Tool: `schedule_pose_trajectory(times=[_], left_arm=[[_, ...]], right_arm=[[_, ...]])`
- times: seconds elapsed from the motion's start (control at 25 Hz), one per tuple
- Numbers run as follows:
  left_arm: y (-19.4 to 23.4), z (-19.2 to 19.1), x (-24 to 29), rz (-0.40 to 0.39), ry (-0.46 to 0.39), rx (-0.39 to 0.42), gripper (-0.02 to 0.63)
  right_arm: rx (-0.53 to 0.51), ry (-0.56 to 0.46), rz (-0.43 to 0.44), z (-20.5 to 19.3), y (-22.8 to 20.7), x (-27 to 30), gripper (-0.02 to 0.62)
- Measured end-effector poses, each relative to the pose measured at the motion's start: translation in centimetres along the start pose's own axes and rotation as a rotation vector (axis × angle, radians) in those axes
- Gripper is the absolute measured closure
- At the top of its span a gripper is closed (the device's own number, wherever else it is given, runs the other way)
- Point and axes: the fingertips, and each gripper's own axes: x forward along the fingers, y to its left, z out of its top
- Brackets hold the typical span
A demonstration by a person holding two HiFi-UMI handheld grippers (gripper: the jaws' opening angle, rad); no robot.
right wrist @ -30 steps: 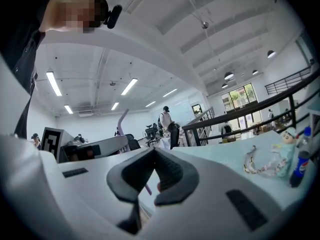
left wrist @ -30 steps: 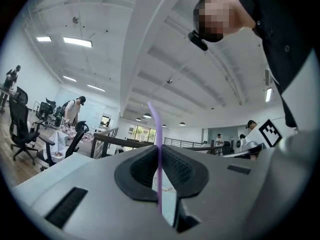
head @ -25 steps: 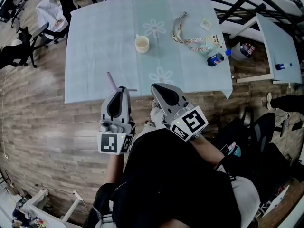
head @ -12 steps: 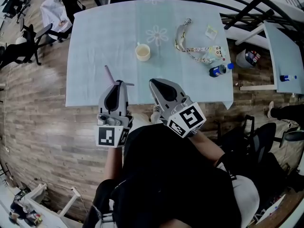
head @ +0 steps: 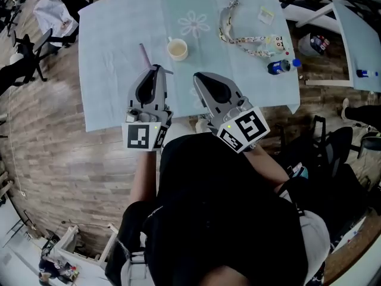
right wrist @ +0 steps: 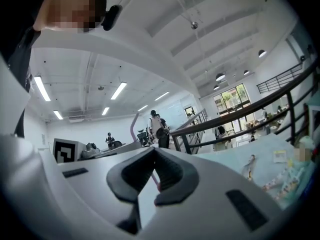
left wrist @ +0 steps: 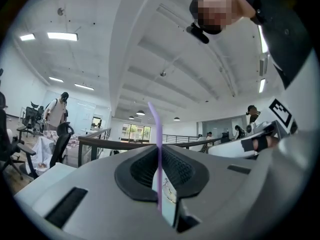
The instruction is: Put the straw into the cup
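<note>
Item 1, straw (head: 144, 53): thin and purple, clamped near its lower end in the left hand-held gripper (head: 156, 70). In the left gripper view the straw (left wrist: 157, 149) stands upright between the dark pads, which are pressed shut on it (left wrist: 160, 156). It is over the near-left part of the tabletop (head: 119, 40), left of the cup and apart from it, not in it.

Item 2, cup (head: 177, 49): small and cream-coloured, upright with its mouth open. It sits on the tabletop just beyond the two gripper tips, beside a printed flower.

Item 3, right hand-held gripper (head: 198, 76): held over the near edge of the tabletop, right of the left one and near it. In the right gripper view its jaws (right wrist: 154, 156) appear drawn together. A faint reddish streak shows in the gap behind the tips, and we cannot tell what it is. We can name nothing held there. The purple straw (right wrist: 133, 126) shows beyond, to the left.

Item 4, tabletop: covered in a pale blue cloth with white flowers.

Item 5, lanyard (head: 241, 39): patterned, lying looped on the far-right part.

Item 6, small card (head: 266, 16): at the far right, beyond the lanyard.

Item 7, bottle (head: 278, 67): blue-capped, lying on its side near the right edge.

Item 8, wooden floor (head: 53, 136): visible left of the tabletop.
</note>
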Motion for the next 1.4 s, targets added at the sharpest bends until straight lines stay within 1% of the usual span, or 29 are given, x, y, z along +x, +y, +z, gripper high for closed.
schedule_pose_trajectory(times=[0.12,0.28,0.36,0.56,0.76,0.92,1.16,1.4], left_arm=[[1.2,-1.6,2.4,-0.052,0.024,-0.022,0.575],[3.1,-4.7,5.7,-0.124,0.086,-0.014,0.575],[4.0,-6.1,7.4,-0.148,0.106,-0.024,0.575],[6.3,-9.8,10.3,-0.167,0.150,-0.071,0.574],[7.1,-14.6,12.9,-0.180,0.254,-0.104,0.574],[7.3,-17.2,14.1,-0.204,0.297,-0.104,0.574],[7.0,-20.9,14.7,-0.235,0.362,-0.097,0.575],[6.6,-23.2,15.0,-0.260,0.415,-0.089,0.574]], right_arm=[[0.010,0.003,-0.068,0.3,-1.5,1.2,0.586],[0.013,0.005,-0.126,0.4,-2.7,2.9,0.586],[0.017,0.016,-0.156,0.0,-3.3,3.4,0.586],[0.034,0.042,-0.230,-1.4,-4.1,4.4,0.586],[0.066,0.065,-0.278,-2.5,-5.1,4.8,0.586],[0.075,0.083,-0.303,-3.1,-5.5,5.4,0.586],[0.098,0.084,-0.358,-3.7,-6.4,5.4,0.586],[0.110,0.085,-0.401,-4.1,-7.3,5.0,0.586]])
